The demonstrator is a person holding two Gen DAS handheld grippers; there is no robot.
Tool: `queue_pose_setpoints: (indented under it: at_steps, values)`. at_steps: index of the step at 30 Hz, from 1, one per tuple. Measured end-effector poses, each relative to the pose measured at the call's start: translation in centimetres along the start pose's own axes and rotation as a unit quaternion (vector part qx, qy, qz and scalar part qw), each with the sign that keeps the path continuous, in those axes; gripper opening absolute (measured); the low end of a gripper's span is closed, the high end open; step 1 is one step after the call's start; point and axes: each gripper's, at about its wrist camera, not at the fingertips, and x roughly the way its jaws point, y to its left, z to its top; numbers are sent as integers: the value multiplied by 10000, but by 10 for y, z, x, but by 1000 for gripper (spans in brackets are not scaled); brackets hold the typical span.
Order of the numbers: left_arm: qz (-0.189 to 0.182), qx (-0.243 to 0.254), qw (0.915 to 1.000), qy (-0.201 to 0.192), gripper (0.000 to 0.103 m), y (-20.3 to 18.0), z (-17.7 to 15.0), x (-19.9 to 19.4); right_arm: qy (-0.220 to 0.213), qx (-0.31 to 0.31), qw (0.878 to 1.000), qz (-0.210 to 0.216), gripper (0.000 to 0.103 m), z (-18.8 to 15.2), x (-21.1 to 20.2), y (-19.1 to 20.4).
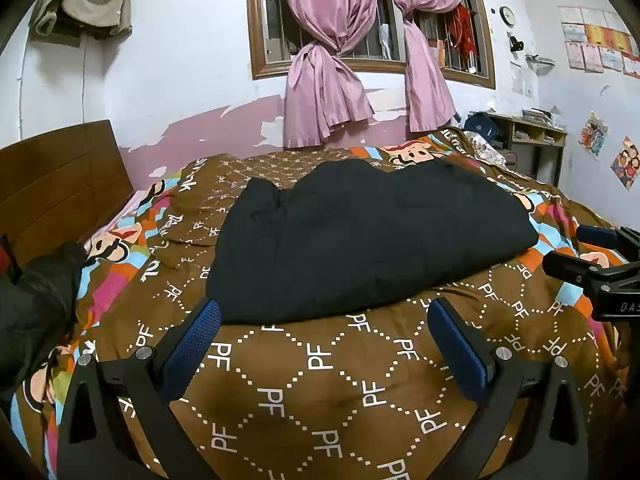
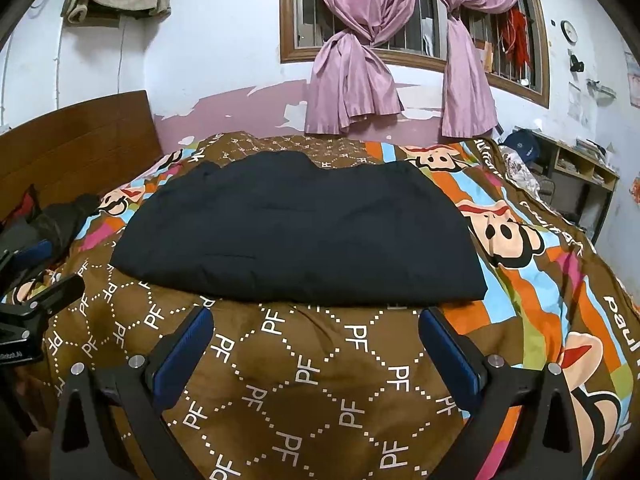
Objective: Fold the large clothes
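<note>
Black garment lies folded on the bed's quilt, its near edge just ahead of both tools. Left hand-held gripper hovers level over the quilt, fingers spread, holding nothing. Right hand-held gripper hovers alongside, likewise spread and unloaded. Bare quilt lies between fingers and garment; headboard stands left.

Before me a bed under a brown quilt, wooden headboard left, pink curtains knotted at a barred window, peeling white-and-pink wall.
</note>
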Motion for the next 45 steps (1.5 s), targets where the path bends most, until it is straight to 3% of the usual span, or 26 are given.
queue_pose_setpoints:
  at_steps: [45]
  values:
    - [-45,73,9999,114,101,8,-4,5,-44,-18,10000,5,103,0,-3,-4]
